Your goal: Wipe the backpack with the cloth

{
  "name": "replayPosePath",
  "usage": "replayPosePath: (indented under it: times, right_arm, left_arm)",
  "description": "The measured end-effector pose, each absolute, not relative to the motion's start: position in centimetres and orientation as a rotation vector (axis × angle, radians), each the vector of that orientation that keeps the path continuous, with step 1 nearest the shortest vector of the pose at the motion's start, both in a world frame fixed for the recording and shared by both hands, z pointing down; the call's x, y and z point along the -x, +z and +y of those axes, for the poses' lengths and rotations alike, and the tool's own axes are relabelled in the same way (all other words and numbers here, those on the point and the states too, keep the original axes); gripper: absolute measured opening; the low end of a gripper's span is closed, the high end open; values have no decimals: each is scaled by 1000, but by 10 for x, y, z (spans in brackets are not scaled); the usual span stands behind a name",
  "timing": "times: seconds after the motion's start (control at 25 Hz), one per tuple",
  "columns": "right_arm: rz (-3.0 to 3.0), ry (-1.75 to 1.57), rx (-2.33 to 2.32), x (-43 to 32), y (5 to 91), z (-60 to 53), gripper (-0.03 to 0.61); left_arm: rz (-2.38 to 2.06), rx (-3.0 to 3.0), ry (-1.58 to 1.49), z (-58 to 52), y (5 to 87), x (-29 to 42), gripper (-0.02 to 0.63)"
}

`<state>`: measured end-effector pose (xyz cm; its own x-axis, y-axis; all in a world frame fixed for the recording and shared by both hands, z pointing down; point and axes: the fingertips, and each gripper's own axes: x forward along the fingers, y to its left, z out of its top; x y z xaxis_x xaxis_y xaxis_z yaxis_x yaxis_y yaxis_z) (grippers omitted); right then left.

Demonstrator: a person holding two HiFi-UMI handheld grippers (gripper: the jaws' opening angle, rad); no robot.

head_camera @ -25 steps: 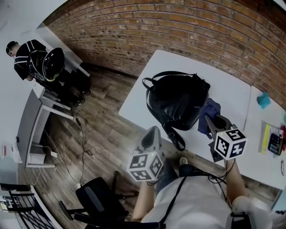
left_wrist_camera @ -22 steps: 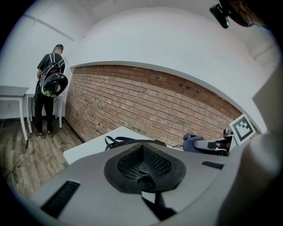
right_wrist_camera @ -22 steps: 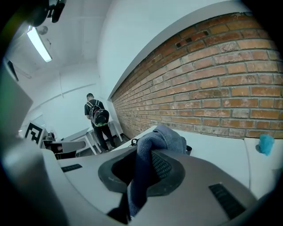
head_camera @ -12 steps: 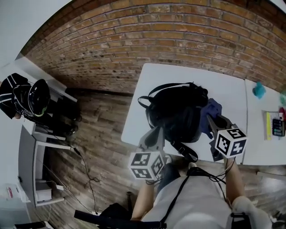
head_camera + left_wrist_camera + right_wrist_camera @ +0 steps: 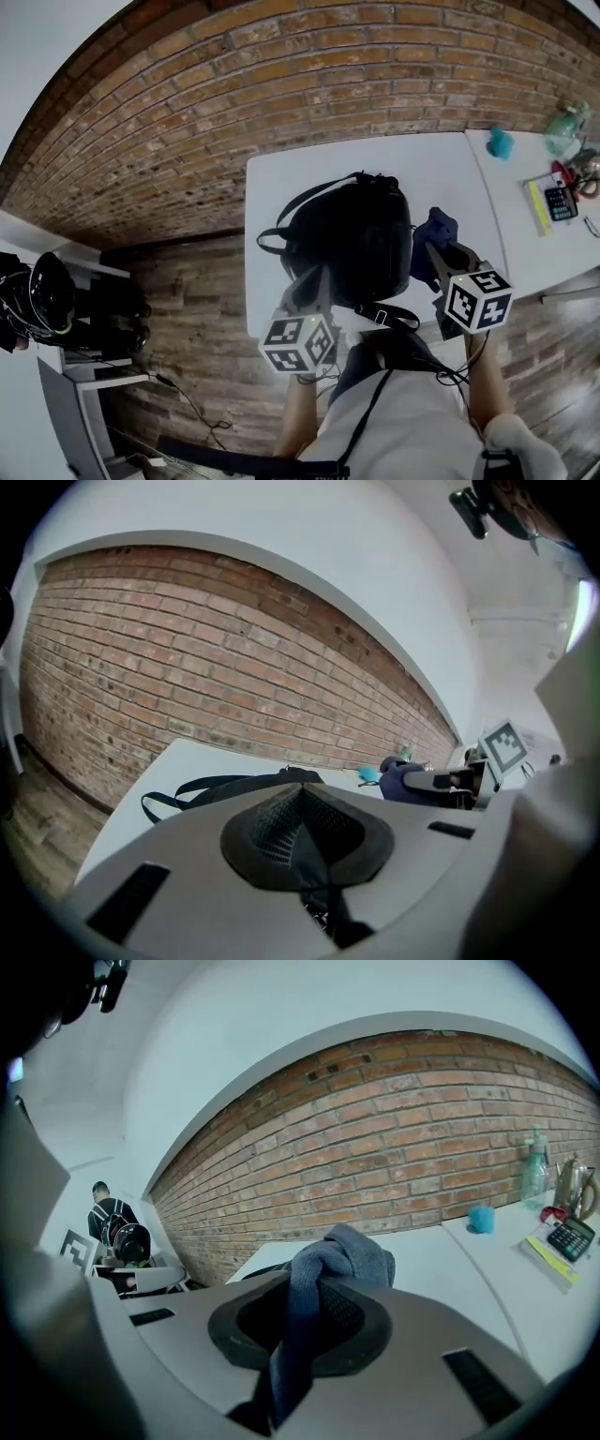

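Observation:
A black backpack [image 5: 352, 234] lies on the white table [image 5: 281, 178], straps trailing toward the near edge; its top and a strap loop show in the left gripper view [image 5: 225, 787]. My right gripper [image 5: 439, 251] is shut on a dark blue cloth [image 5: 433, 232], held just right of the backpack; the cloth [image 5: 328, 1269] bunches up between the jaws in the right gripper view. My left gripper [image 5: 315, 279] hovers over the backpack's near left edge. Its jaws are shut with nothing between them [image 5: 300, 832].
A second white table [image 5: 525, 187] at the right carries a teal cup [image 5: 500, 142], a calculator [image 5: 561, 202], a yellow-edged pad and bottles [image 5: 534, 1174]. A brick wall [image 5: 281, 84] runs behind. Wooden floor lies to the left. A person with a helmet stands far left [image 5: 111, 1221].
The head view has swung left to right, so the table and backpack now sit more central. Both grippers keep their places beside the backpack; the right still holds the cloth.

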<state>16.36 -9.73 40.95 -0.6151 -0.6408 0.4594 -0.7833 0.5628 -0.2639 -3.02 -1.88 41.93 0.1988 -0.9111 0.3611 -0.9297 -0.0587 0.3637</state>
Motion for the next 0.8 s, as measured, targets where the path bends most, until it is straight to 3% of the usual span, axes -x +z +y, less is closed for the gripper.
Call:
replayPosePath:
  times: [0.36,0.8]
  right_arm:
    - [-2450,864,-1282,-209,433,-123,37]
    - [-2489,952,-1038,-194,480,-198,38]
  left_arm:
    - [-1614,-1994,136,-57,436,-2,5]
    - [-1607,-1940,211,-89,452,-11,5]
